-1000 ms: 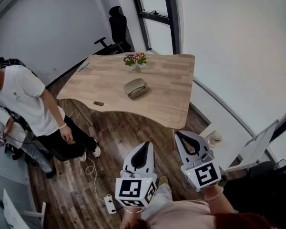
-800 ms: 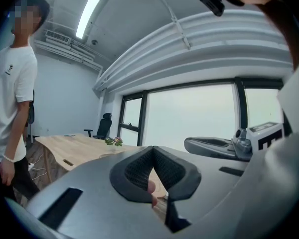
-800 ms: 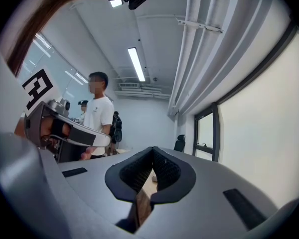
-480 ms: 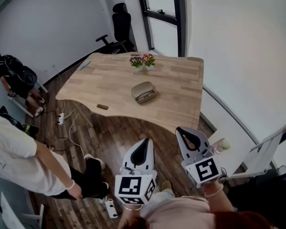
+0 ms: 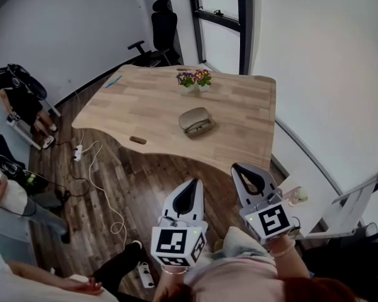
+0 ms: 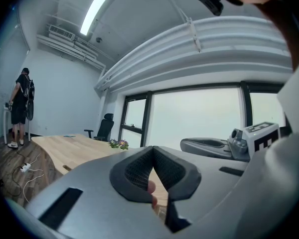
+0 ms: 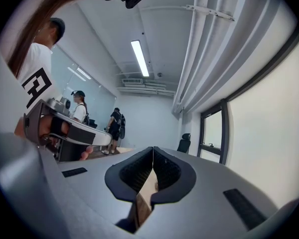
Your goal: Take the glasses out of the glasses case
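While we hold both grippers low in front of the near edge of the wooden table (image 5: 145, 106), neither of them touches it, and both are well apart from it, above the dark plank floor (image 5: 132, 194). The left gripper (image 5: 190, 186) has its two jaws pressed together at the tips, and we see nothing between the ribbed pads. The right gripper (image 5: 239, 170), just beside it and a little nearer to the table, is closed in the same way, also with nothing held.

The glasses case (image 5: 196, 121) lies flat near the middle of the table, with its lid down. Beyond it, toward the far edge of the table, stands a small pot of flowers (image 5: 194, 80). A small brown object (image 5: 137, 140) lies close to the near edge of the table, on the left part. Behind the far side of the table stands a black office chair (image 5: 162, 27).
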`<move>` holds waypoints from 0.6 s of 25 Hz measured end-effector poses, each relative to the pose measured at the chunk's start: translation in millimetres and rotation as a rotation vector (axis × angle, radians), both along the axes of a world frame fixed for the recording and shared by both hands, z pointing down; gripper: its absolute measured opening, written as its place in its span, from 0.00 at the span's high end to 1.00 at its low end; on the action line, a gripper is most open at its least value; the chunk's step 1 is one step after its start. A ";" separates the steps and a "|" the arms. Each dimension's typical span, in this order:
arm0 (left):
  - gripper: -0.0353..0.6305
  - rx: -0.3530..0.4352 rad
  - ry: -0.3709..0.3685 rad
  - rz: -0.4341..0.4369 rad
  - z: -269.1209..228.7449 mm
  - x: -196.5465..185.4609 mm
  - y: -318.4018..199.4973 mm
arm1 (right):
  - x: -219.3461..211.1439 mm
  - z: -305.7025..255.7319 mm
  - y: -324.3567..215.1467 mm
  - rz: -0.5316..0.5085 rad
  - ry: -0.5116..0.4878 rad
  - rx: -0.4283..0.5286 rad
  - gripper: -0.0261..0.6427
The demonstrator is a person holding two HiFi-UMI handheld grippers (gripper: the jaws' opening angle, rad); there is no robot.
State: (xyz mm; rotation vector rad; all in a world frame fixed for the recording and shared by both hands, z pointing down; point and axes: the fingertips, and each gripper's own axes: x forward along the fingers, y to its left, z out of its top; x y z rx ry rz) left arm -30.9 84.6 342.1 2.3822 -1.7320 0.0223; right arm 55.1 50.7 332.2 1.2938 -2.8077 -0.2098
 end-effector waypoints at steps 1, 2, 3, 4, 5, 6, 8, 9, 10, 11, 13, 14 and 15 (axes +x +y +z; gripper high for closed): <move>0.95 0.000 0.001 0.000 0.4 -1.4 -3.1 | -1.5 0.5 -3.4 -0.001 0.002 0.001 0.96; 0.95 0.000 0.001 0.000 1.1 -2.3 -6.3 | -2.5 1.3 -6.7 -0.002 0.004 0.002 0.96; 0.95 0.000 0.001 0.000 1.9 -3.0 -9.6 | -3.2 2.5 -10.0 -0.003 0.005 0.003 0.96; 0.95 0.000 0.002 -0.001 2.7 -3.8 -13.0 | -3.5 4.2 -13.5 -0.003 0.006 0.001 0.96; 0.95 0.000 0.002 -0.003 3.5 -4.9 -16.8 | -3.9 6.1 -17.6 -0.002 0.007 -0.004 0.96; 0.95 0.000 0.003 -0.005 4.4 -6.5 -21.1 | -4.8 8.0 -22.5 0.000 0.009 -0.009 0.96; 0.95 -0.003 0.002 -0.009 6.7 -10.6 -31.6 | -7.8 10.6 -34.7 0.001 0.011 -0.011 0.96; 0.95 -0.006 0.001 -0.011 8.6 -12.7 -37.6 | -9.6 11.8 -41.4 0.001 0.011 -0.011 0.96; 0.95 -0.010 0.000 -0.012 10.8 -14.6 -44.0 | -11.2 13.0 -48.4 0.001 0.011 -0.011 0.96; 0.95 -0.015 -0.002 -0.013 13.0 -16.6 -50.8 | -12.9 14.4 -55.6 0.001 0.010 -0.013 0.96; 0.95 -0.021 -0.004 -0.017 16.2 -21.7 -65.5 | -17.2 17.6 -70.7 -0.001 0.010 -0.017 0.96; 0.95 -0.023 -0.006 -0.019 17.2 -24.6 -73.1 | -19.8 19.2 -78.4 -0.001 0.010 -0.020 0.96; 0.95 -0.024 -0.007 -0.020 17.9 -27.6 -80.9 | -22.3 20.7 -86.4 -0.002 0.012 -0.022 0.96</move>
